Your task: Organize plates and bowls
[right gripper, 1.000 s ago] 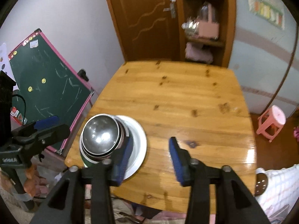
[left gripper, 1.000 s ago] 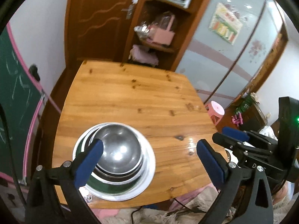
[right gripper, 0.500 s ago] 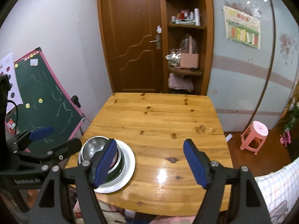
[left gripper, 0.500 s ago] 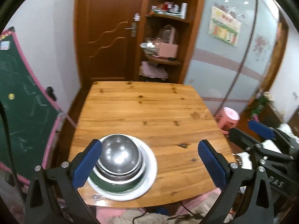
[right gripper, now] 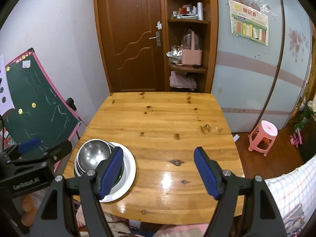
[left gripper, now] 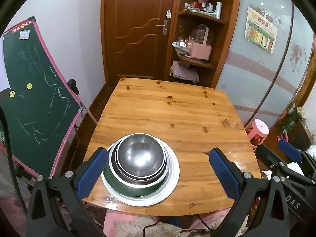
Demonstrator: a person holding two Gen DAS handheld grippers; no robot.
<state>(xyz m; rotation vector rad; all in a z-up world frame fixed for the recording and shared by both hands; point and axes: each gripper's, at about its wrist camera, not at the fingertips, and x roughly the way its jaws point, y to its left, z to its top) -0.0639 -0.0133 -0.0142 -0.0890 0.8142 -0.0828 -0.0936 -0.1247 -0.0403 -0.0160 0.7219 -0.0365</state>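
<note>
A stack of nested stainless-steel bowls (left gripper: 141,158) sits in a dark green bowl (left gripper: 126,187) on a round white plate (left gripper: 173,179), at the near left corner of the square wooden table (left gripper: 177,114). I hold my left gripper (left gripper: 158,173) above the table's near edge, jaws spread wide around the stack without touching it, its blue pads (left gripper: 91,171) empty. My right gripper (right gripper: 159,171) hangs over the near edge toward the middle, jaws also wide and holding nothing, its left pad in front of the plate (right gripper: 129,167). The rest of the tabletop shows bare wood. Beyond the far edge stand a brown door (right gripper: 132,39) and a pink plastic stool (right gripper: 263,136); a green chalkboard (left gripper: 33,90) leans off the left edge.
</note>
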